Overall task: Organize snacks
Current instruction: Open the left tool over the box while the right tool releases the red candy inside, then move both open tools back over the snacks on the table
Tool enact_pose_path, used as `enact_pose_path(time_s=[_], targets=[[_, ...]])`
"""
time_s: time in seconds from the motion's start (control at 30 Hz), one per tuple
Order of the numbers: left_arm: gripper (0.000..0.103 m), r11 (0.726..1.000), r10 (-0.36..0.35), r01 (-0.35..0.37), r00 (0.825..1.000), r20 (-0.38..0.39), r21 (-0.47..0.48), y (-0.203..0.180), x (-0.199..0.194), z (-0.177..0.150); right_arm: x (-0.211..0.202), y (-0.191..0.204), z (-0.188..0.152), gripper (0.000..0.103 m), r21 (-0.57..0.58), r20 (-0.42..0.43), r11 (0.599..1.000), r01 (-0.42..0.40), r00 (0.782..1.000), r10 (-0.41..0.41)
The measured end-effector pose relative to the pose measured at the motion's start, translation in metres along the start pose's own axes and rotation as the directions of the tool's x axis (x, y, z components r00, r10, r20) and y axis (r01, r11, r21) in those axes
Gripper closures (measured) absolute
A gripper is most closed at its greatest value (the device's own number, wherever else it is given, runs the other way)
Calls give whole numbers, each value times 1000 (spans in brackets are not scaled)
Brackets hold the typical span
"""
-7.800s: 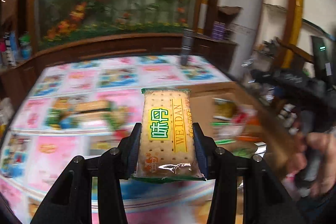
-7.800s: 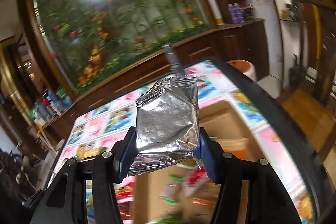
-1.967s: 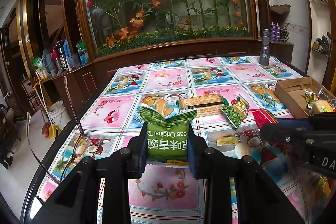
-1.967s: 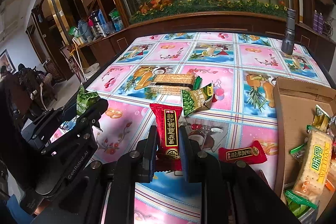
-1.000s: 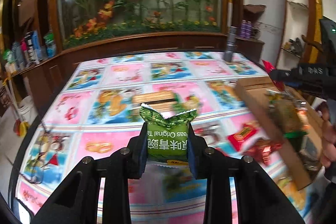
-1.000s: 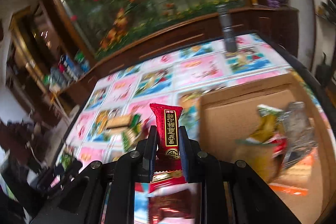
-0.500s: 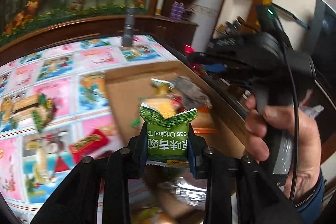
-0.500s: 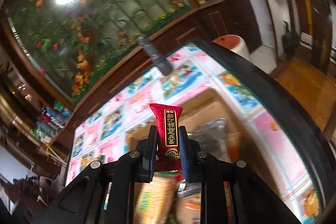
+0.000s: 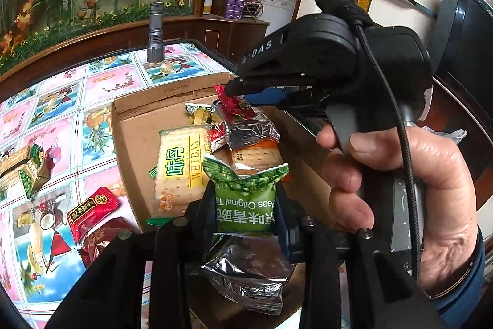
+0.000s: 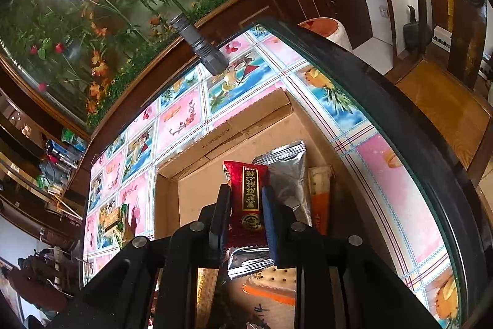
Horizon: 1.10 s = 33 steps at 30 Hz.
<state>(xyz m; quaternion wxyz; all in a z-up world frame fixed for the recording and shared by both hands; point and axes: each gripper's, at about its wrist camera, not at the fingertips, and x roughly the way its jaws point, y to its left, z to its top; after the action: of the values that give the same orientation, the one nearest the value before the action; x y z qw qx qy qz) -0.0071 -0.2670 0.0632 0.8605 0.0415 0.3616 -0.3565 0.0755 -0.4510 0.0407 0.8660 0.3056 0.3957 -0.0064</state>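
Left wrist: cardboard box holds biscuits; both fingers pinch packets, left loosening.

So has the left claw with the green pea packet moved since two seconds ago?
Yes. The left claw, green pea packet between its fingers, has swung right from over the tablecloth to above the cardboard box; its jaws have just been opening.

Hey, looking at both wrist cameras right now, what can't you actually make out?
- Left wrist view: the cardboard box floor, buried under snack packets.
- Left wrist view: the silver foil packet, label hidden behind the left gripper.
- Right wrist view: the orange cracker packet, mostly behind silver foil.
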Motion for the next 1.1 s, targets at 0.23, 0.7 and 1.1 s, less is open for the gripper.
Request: enact_pose_path(time_s=[0.23,0.7,1.1], targets=[[49,1000,1,-2,999,45,15,-4,-9,7,-12,14,0,73,-49,54,999,-1,999,4],[43,989,147,-148,987,72,11,54,-52,-12,-3,64,-21,69,-225,36,972,-72,996,82],[39,923,330,-322,944,4,-213,175,-70,-35,36,130,-78,58,-398,-168,895,-203,975,146]])
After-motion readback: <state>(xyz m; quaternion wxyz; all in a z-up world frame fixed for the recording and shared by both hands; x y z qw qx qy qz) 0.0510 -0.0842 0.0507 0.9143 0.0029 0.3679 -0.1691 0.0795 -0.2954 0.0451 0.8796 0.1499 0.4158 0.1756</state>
